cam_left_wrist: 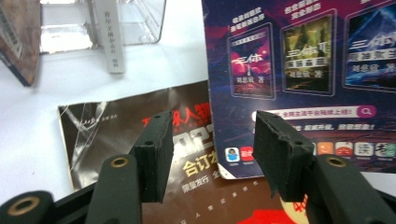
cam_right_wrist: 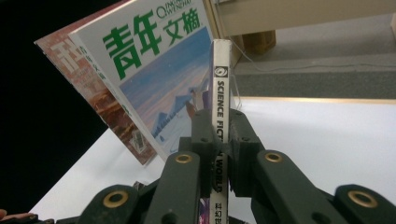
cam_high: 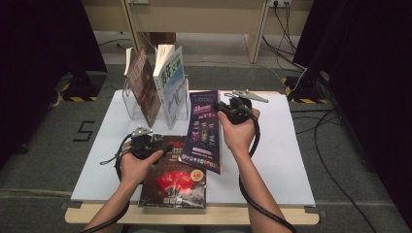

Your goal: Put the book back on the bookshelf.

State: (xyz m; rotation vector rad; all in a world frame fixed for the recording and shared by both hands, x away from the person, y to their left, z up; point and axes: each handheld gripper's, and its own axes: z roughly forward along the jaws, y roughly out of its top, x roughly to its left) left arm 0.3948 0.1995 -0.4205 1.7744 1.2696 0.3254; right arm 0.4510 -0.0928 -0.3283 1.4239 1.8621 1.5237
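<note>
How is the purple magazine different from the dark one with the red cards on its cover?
The purple magazine is lifted and tilted, its spine clamped in the right gripper; the dark magazine lies flat on the white table. The purple cover shows rows of small book pictures; the dark cover shows red cards and red lettering. The purple one overlaps the dark one's upper right corner. The open left gripper hovers over the dark one. Both are thin and glossy.

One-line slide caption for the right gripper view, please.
Right gripper clamps the spine of a Science Fiction World magazine, held upright beside the green-titled magazine leaning in the rack.
</note>
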